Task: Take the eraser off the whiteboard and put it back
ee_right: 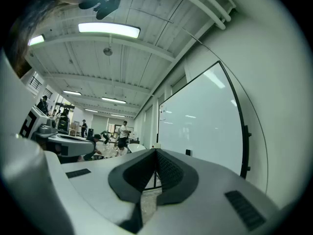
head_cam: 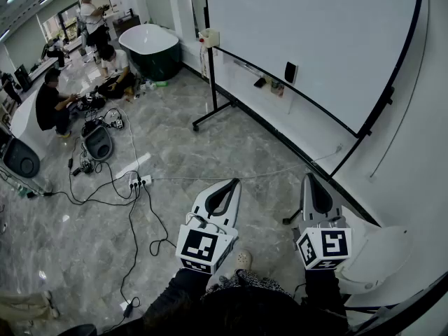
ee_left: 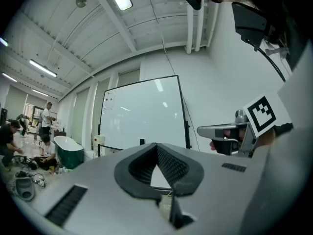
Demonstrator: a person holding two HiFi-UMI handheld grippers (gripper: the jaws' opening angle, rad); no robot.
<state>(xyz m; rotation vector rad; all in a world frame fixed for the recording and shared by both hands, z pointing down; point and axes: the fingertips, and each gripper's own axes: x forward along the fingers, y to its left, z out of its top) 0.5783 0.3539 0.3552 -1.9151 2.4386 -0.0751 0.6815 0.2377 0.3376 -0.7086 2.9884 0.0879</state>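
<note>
Where it clings to the whiteboard [head_cam: 315, 33], the eraser [head_cam: 290, 71] stands upright.

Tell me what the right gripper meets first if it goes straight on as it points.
Probably the whiteboard, somewhere left of the eraser; nothing shows in between. The right gripper is shut, and depth is unclear.

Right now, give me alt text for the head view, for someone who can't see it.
The left gripper and right gripper, both shut and empty, point toward a whiteboard with a black eraser stuck on it. People gather among cables on the grey floor at upper left.
</note>
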